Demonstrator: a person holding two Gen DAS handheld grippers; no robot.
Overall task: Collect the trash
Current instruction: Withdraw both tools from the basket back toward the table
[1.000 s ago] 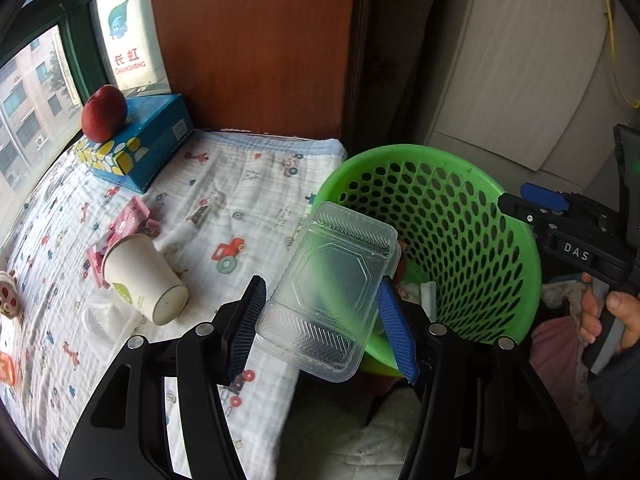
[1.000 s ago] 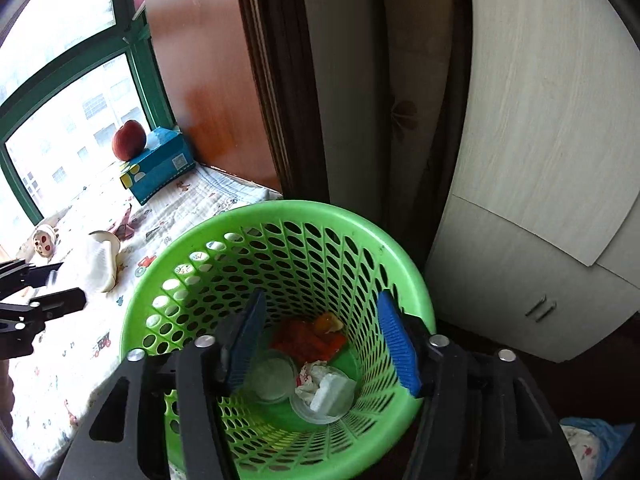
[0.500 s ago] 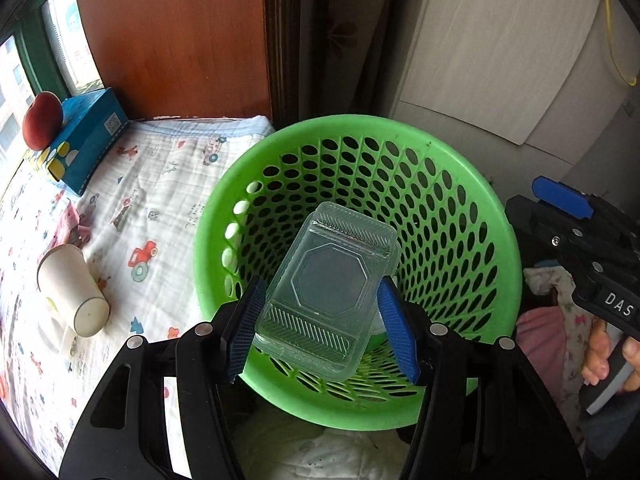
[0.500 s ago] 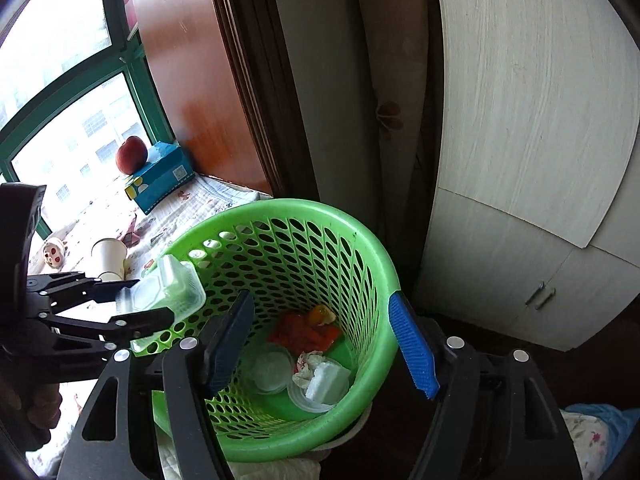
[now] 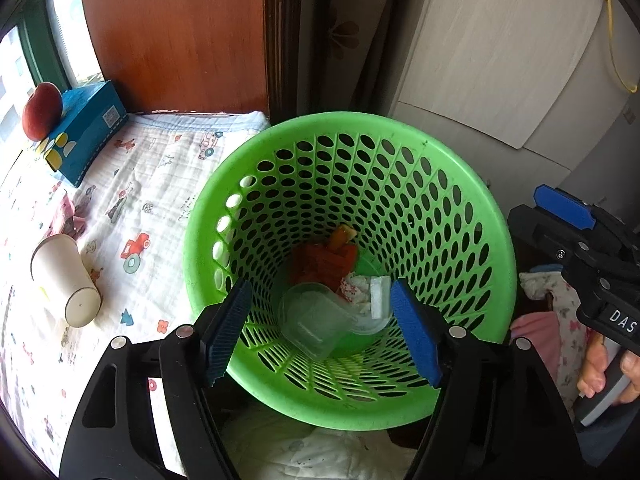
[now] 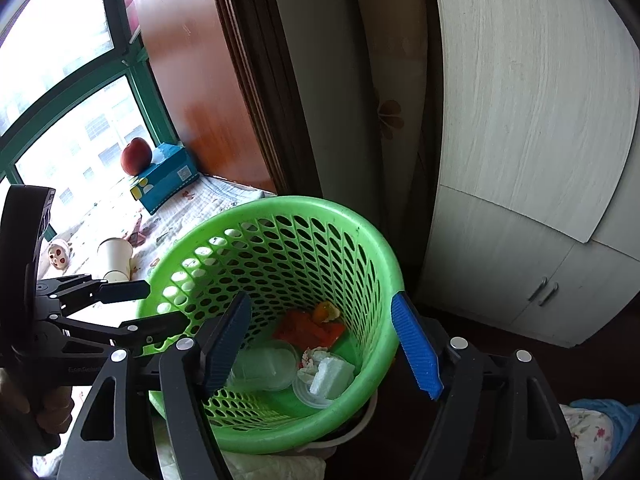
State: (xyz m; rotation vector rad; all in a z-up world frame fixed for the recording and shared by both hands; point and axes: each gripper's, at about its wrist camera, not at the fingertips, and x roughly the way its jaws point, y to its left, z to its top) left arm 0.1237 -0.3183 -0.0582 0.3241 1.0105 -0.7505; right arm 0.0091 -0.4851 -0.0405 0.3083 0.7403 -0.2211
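My left tool (image 5: 320, 328) is spread wide and grips nothing above the green basket (image 5: 460, 200), the clear plastic container (image 5: 316, 326) lying tilted on the basket floor directly between its fingers, long axis running away from me, while my right tool (image 6: 322, 340) is likewise spread.

Green-framed window (image 6: 132, 76), wood panel (image 5: 180, 36), pale cabinet (image 6: 532, 128)

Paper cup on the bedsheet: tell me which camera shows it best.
The left wrist view: the paper cup lies on its side, close and unobstructed. In the right wrist view the cup is small, far off, its lower end cut off behind the left gripper.
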